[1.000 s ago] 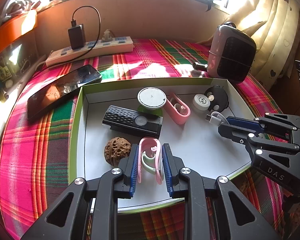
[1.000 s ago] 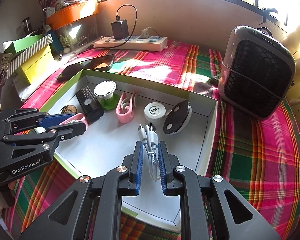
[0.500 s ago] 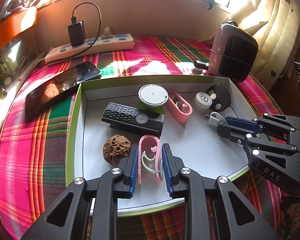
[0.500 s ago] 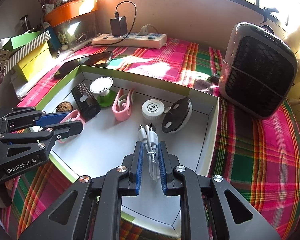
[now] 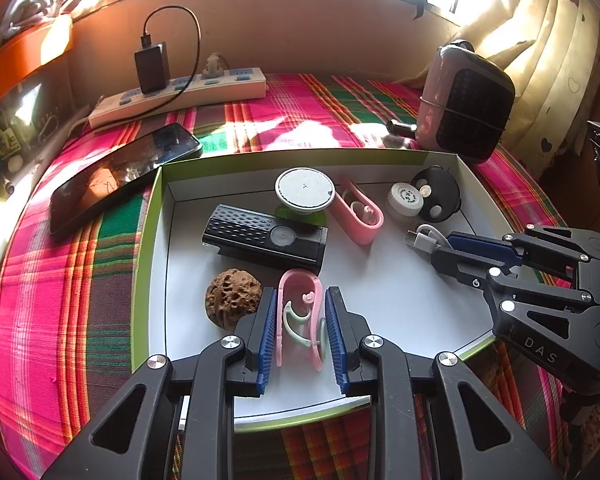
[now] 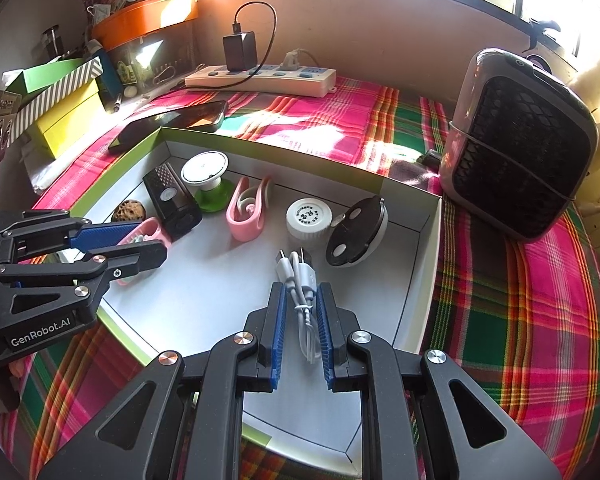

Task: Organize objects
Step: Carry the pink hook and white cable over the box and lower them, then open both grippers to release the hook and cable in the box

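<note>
A white tray with a green rim [image 5: 156, 240] lies on the plaid cloth. My left gripper [image 5: 300, 300] is low over the tray's near side with a pink clip [image 5: 300, 284] between its blue pads. The pads still touch the clip while the jaws start opening. A walnut [image 5: 232, 304] lies just left of it. My right gripper [image 6: 300, 292] is shut on a bundled white cable [image 6: 298, 272] near the tray's right side. From the other wrist, the left gripper [image 6: 140, 240] and the right gripper [image 5: 440, 246] each show with the same loads.
The tray also holds a black ribbed device [image 5: 260, 236], a white disc on a green base [image 5: 304, 190], a second pink clip [image 5: 360, 216], a white cap [image 5: 406, 200] and a black round case [image 5: 440, 196]. Behind are a phone [image 5: 120, 172], power strip [image 5: 180, 92] and heater [image 5: 464, 100].
Both grippers stay where they were, the clip and the cable still between their pads. The left pads look barely wider apart.
</note>
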Available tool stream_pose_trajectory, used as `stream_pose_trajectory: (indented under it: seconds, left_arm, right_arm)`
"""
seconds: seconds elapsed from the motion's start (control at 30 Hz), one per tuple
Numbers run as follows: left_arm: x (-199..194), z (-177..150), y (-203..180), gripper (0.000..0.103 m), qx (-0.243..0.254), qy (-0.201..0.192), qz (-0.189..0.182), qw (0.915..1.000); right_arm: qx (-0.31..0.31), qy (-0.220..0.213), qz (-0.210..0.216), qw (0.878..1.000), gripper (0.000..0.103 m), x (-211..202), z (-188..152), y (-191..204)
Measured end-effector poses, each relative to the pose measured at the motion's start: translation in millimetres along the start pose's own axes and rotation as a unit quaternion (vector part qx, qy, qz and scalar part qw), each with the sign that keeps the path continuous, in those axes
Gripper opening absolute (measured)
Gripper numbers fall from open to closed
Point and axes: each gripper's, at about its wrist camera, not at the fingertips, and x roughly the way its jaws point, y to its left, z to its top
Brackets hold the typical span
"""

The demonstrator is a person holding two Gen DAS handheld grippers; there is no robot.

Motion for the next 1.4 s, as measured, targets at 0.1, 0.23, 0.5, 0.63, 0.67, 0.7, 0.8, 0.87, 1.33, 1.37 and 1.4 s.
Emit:
stream_pose_trajectory:
  seconds: [0.1,0.23,0.5,0.63,0.67,0.7,0.8,0.87,1.33,1.37,1.4]
  left_arm:
    - [0.0,-0.2,-0.6,0.026,0.0,0.001,-0.002,1.0]
    - [-0.3,-0.4,-1.3,0.03,0.002,0.002,-0.002,1.0]
    - [-2.3,-2.0,-2.1,0.033,0.002,0.001,-0.001,1.0]
    - [-6.9,-2.6,-1.8,0.033,0.0,-0.003,-0.002,1.0]
    - [-8.4,-2.6,-1.9,0.034,0.0,-0.005,-0.003,1.0]
    - [-9.8,-2.6,-1.9,0.034,0.0,-0.006,-0.003,1.0]
    - [-14.5,-3.1,-2.3,0.034,0.0,-0.009,-0.002,1.0]
    - [-18.5,-3.8,-2.7,0.034,-0.001,-0.013,-0.003,0.9999]
    - [-51.5,-16.7,-7.2,0.034,-0.004,-0.045,0.007,0.999]
    - [-54.5,-18.4,-8.5,0.034,-0.002,-0.048,0.004,0.9988]
    - [-57.1,-20.1,-9.3,0.034,-0.001,-0.05,0.003,0.9987]
  right_arm:
    - [0.001,-0.001,0.001,1.0,0.016,-0.3,0.1,0.1]
    - [0.002,-0.004,0.0,1.0,0.016,-0.6,-0.9,-0.1]
    - [0.007,-0.013,0.0,1.0,0.021,-6.3,-2.3,-0.1]
    - [0.008,-0.016,-0.001,1.0,0.022,-10.5,-3.9,1.0]
    - [0.008,-0.017,-0.002,1.0,0.023,-12.0,-4.1,1.0]
    - [0.009,-0.019,-0.002,1.0,0.024,-13.5,-4.2,0.9]
    - [0.014,-0.026,0.0,1.0,0.032,-19.2,-4.9,0.6]
    - [0.015,-0.031,-0.001,0.999,0.032,-23.5,-5.5,1.2]
    - [0.033,-0.062,-0.008,0.998,0.033,-58.4,-20.8,2.0]
    - [0.035,-0.063,-0.008,0.997,0.033,-60.6,-22.5,2.3]
    - [0.036,-0.064,-0.009,0.997,0.033,-62.8,-24.3,2.3]
